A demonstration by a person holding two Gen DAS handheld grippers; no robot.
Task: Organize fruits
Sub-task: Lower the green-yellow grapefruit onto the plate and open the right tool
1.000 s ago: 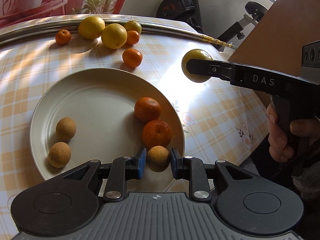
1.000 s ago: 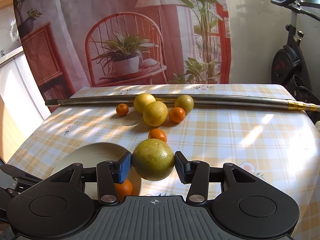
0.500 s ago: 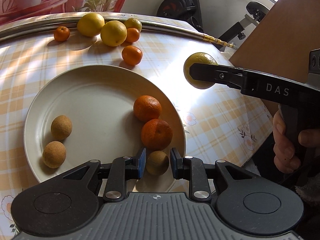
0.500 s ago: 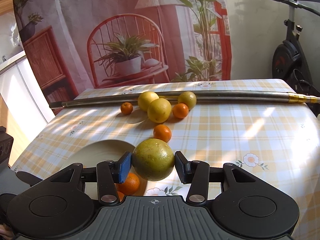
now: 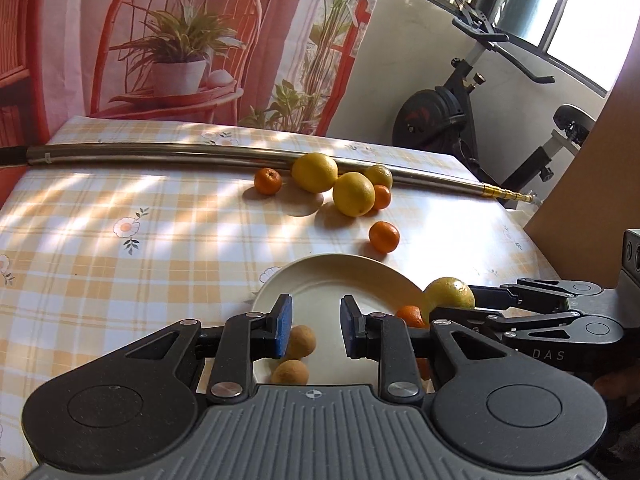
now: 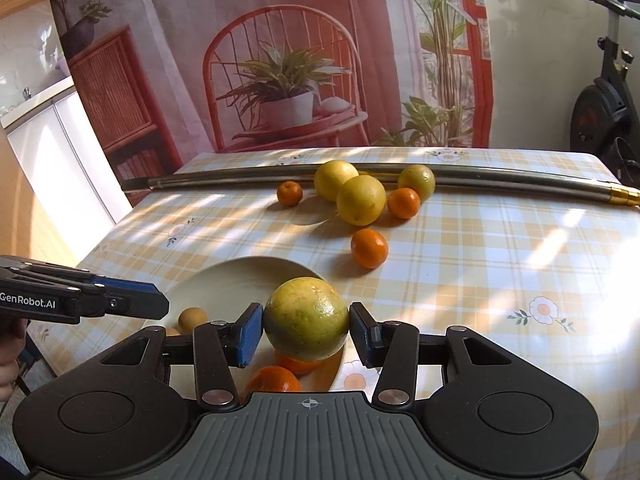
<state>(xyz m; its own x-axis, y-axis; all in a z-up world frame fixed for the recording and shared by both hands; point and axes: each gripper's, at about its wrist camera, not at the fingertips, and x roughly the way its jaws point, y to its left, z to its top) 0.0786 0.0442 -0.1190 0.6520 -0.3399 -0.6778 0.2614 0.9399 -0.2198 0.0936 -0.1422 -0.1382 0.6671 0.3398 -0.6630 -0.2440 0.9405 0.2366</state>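
A cream plate (image 5: 320, 280) holds two small brown fruits (image 5: 300, 342) and tangerines (image 5: 410, 315). My left gripper (image 5: 316, 330) is open and empty, raised above the plate's near side. My right gripper (image 6: 306, 334) is shut on a large yellow-green citrus (image 6: 306, 318), held over the plate's (image 6: 224, 284) right edge above two tangerines (image 6: 274, 378). The citrus also shows in the left wrist view (image 5: 450, 294). Loose on the cloth lie yellow lemons (image 6: 360, 200) and several tangerines (image 6: 369, 248).
A long metal tube (image 6: 500, 178) lies across the far side of the table behind the loose fruit. An exercise bike (image 5: 460, 116) stands beyond the table's right end. A brown board (image 5: 592, 184) rises at the right.
My left gripper let go of the small brown fruit, opened, and lifted and tilted up from the plate. My right gripper carried the citrus over the plate's right edge.
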